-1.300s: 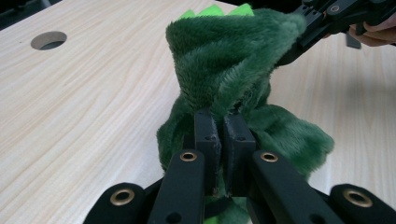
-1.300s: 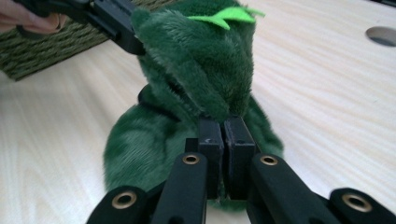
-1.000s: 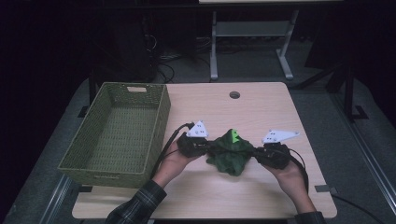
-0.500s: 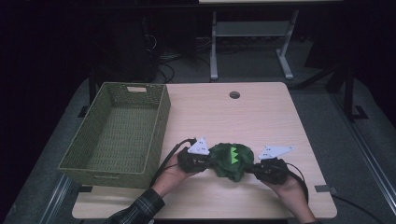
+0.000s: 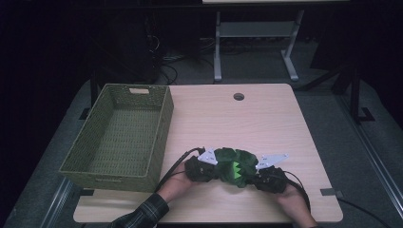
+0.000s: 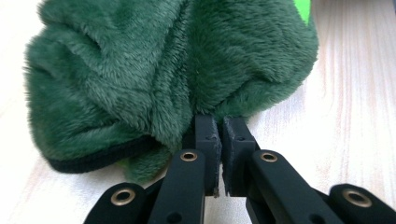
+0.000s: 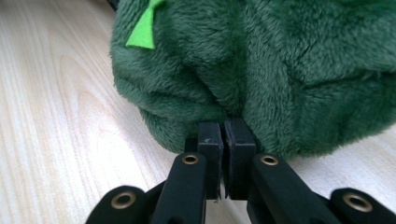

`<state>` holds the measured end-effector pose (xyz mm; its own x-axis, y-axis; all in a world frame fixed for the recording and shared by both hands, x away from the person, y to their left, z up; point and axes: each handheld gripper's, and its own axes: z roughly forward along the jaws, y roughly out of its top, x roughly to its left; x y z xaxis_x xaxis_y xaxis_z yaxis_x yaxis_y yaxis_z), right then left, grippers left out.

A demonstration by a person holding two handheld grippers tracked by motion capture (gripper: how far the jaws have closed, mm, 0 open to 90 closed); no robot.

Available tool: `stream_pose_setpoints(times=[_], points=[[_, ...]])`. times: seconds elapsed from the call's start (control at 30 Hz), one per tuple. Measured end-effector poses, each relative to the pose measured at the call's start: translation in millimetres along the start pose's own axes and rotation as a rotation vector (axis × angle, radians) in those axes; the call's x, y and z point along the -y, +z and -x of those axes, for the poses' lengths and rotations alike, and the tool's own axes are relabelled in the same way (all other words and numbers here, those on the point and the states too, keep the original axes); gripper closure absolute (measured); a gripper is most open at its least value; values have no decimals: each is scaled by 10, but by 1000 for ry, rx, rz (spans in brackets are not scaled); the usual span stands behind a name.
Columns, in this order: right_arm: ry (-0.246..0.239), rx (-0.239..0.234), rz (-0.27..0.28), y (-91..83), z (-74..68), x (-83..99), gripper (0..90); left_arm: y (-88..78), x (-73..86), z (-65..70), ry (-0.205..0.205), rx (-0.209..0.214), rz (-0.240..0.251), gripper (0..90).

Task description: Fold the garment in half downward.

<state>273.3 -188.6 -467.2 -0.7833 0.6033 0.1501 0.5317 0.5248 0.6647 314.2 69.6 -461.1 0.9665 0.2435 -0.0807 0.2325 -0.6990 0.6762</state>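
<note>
Now the dark green plush fabric bundle (image 5: pixel 233 167) sits on the pale wooden table (image 5: pixel 247 118), down near the six o'clock edge, bunched into a rounded heap between both hands. Its pile is thick and fuzzy, creased into deep folds, with a bright lime-green felt triangle (image 5: pixel 235 167) showing on top in the high view and at about eleven o'clock in the right gripper view. A black trim band (image 6: pixel 100 156) runs along the bundle's lower edge, around seven o'clock in the left gripper view. The left gripper (image 6: pixel 219 126) has its jaws nearly together, nipping a fold of the fleece right at the tips. The right gripper (image 7: pixel 223 128) does the same, jaws narrow and pinching plush on the opposite side. From above, the left gripper is at nine o'clock of the bundle, the right at three. An olive-green woven rectangular basket (image 5: pixel 157 137) stands off toward ten o'clock, apart from the bundle.
</note>
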Motion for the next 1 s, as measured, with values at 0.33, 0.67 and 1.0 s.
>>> stream_pose_setpoints(times=[0.33,0.67,1.0], points=[[24,-3,38,-110,-39,27,700,-116,16,90,-11,2,33,707],[18,-5,68,-328,-117,118,663,-323,75,217,-14,14,54,639],[-1,-4,95,-481,-177,132,722,-402,-12,246,-6,21,80,762]])
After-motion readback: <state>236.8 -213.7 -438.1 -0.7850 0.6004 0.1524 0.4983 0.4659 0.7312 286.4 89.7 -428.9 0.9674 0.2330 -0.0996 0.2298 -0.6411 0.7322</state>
